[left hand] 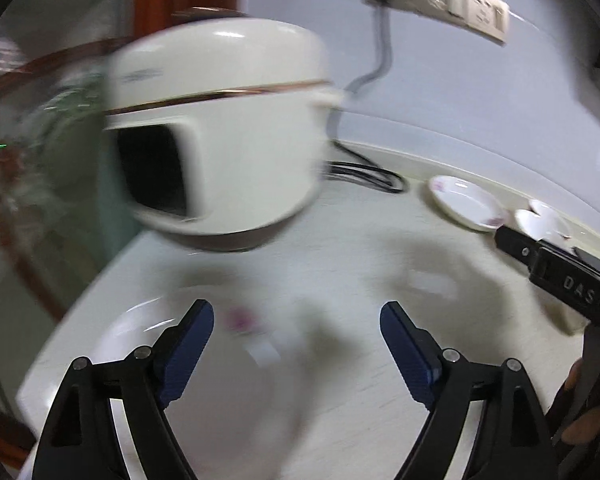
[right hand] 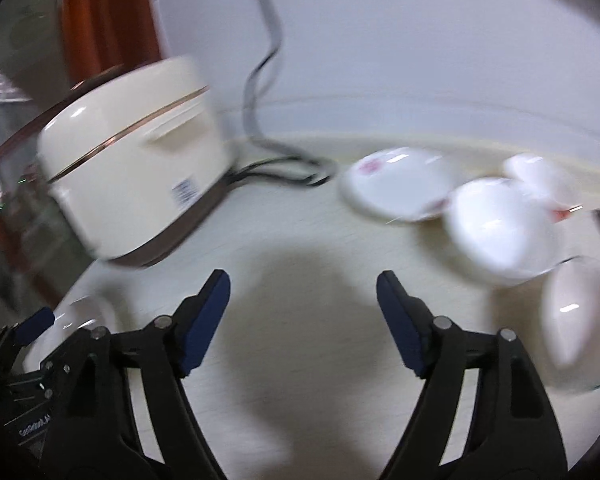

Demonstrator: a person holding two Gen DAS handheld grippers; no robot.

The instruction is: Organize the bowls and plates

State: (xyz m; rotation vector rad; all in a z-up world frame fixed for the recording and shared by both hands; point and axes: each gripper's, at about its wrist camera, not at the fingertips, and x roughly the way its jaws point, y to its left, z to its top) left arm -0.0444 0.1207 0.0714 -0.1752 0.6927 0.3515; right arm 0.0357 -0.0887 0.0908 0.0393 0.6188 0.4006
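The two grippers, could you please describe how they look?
Both the left gripper and the right gripper have black scissor-like arms with silver pivot pins and ribbed dark-blue fingertips. The right one's black body carries raised letters "DAS".

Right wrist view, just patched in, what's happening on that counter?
Someone is tidying dishes with a hand-held gripper in each hand, and neither holds anything yet. The right hand-held gripper is open above bare counter; a flowered plate and white bowls sit ahead to its right. The left hand-held gripper is open over another plate at the counter's near corner, in front of the rice cooker. The frames are motion-blurred, so finer details are unclear.
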